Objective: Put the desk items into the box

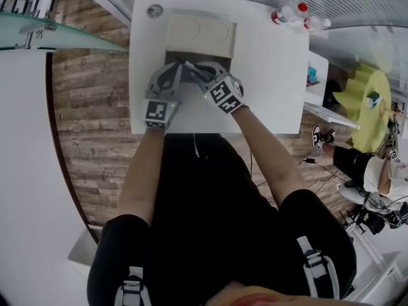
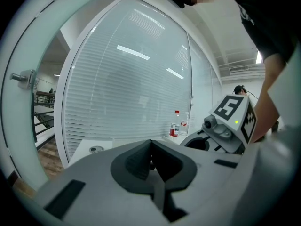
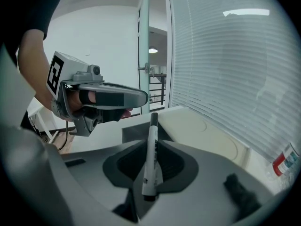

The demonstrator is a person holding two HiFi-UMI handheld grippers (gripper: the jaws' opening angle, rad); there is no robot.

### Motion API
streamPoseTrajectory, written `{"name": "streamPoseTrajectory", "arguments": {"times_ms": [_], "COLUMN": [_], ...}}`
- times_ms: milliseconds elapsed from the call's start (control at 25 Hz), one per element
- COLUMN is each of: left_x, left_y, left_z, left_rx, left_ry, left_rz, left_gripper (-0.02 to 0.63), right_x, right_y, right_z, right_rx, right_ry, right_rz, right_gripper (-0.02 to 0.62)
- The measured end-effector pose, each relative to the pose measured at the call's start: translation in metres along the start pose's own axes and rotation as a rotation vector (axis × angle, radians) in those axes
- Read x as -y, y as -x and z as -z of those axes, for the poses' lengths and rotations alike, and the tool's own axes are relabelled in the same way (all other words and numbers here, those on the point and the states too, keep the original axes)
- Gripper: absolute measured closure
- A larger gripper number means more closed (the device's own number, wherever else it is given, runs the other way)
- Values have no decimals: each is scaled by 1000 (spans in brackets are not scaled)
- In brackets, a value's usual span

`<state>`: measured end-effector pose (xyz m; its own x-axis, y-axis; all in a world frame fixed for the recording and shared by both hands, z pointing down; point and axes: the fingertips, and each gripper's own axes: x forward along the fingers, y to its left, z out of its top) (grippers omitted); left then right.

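A cream box (image 1: 199, 36) stands at the back of the white desk (image 1: 268, 75), its lid (image 3: 202, 136) laid back and its dark opening (image 3: 137, 132) facing me. My right gripper (image 1: 199, 70) is shut on a white marker with a black cap (image 3: 152, 157), which points up and forward over the front of the opening. Just left of it my left gripper (image 1: 176, 67) hovers at the box's front edge. Its jaws are shut with nothing between them (image 2: 151, 161). In the left gripper view the right gripper (image 2: 226, 126) shows at the right.
Two or three bottles (image 1: 290, 13) lie at the desk's back right corner, and a small round disc (image 1: 155, 10) sits at its back left. Wood floor (image 1: 89, 101) runs along the desk's left. A shelf with a yellow object (image 1: 363, 101) stands to the right.
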<state>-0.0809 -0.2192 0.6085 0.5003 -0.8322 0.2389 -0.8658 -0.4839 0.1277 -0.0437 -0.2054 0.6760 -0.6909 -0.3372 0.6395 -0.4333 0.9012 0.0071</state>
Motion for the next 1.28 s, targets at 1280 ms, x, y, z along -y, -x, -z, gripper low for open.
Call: {"name": "streamPoseTrajectory", "arguments": {"times_ms": [1280], "left_x": [19], "left_y": [19], "left_z": [-65], "left_rx": [54], "left_ry": [-76], "left_rz": [56], "left_gripper": [594], "right_x": [6], "right_y": [74], "right_z": [-66], "right_rx": [217], "right_ry": [-53], "right_rz": [59], "right_gripper": [519]}}
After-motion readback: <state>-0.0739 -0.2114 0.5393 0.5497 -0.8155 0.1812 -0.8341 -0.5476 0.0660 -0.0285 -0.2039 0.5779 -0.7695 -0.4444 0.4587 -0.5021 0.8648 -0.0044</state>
